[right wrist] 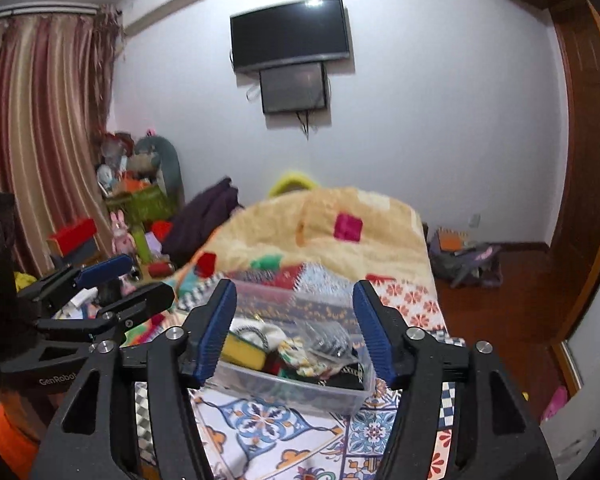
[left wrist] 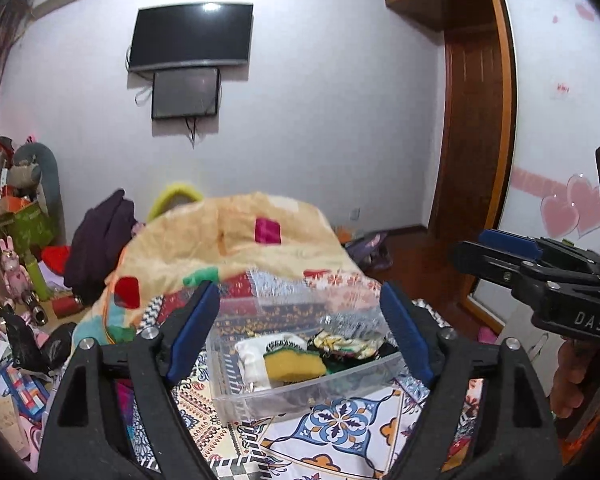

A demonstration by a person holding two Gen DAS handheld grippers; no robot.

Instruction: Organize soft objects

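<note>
At six o'clock of the left wrist view, left gripper (left wrist: 298, 330), blue pads spread wide, nothing between them. Dead ahead on the patterned bedsheet (left wrist: 340, 432), clear plastic bin (left wrist: 300, 390) holding the soft objects: yellow sponge-like piece (left wrist: 294, 364), white cloth (left wrist: 254, 358), crumpled patterned fabric (left wrist: 342, 344). At twelve o'clock beyond the bin, heaped yellow quilt (left wrist: 228, 240). At three o'clock, right gripper (left wrist: 496, 256), seen side-on, pads parted, empty. From the right wrist view: same bin at centre between the spread pads, left gripper at nine o'clock.
</note>
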